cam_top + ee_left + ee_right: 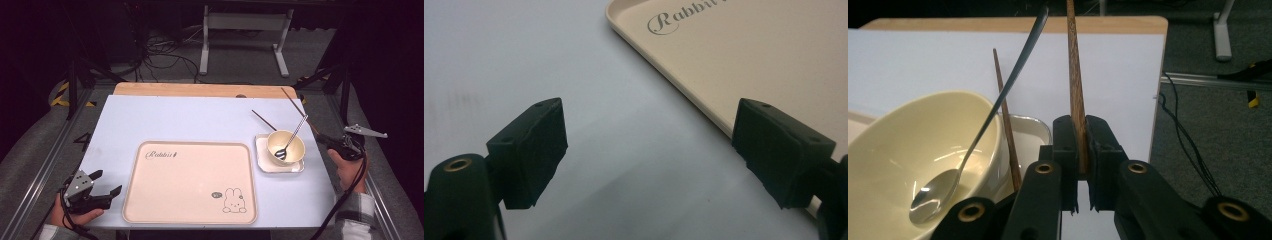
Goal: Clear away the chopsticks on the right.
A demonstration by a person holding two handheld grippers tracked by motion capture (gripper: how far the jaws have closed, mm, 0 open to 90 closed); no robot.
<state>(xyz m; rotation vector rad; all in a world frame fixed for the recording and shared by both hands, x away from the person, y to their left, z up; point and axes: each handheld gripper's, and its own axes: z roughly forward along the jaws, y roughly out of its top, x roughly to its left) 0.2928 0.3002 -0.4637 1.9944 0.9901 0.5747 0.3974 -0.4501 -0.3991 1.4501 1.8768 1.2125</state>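
My right gripper [321,138] [1079,155] is shut on a brown wooden chopstick [297,107] [1074,75], just past the table's right edge. The stick points up and away over the table's far right corner. A second chopstick [263,120] [1004,100] lies on the table, its near end behind the bowl. To the gripper's left, a cream bowl [296,144] [893,145] stands on a small white square plate [265,164] [1032,127]. A metal spoon [296,130] [998,95] leans in the bowl. My left gripper [107,182] [649,145] is open and holds nothing, low over the table's near left corner.
A large beige tray [190,180] [744,55] with a rabbit drawing and "Rabbit" lettering lies at the table's front middle, just right of the left gripper. The white tabletop [175,120] has a wooden strip along its far edge. Metal rails flank both sides; cables lie on the floor behind.
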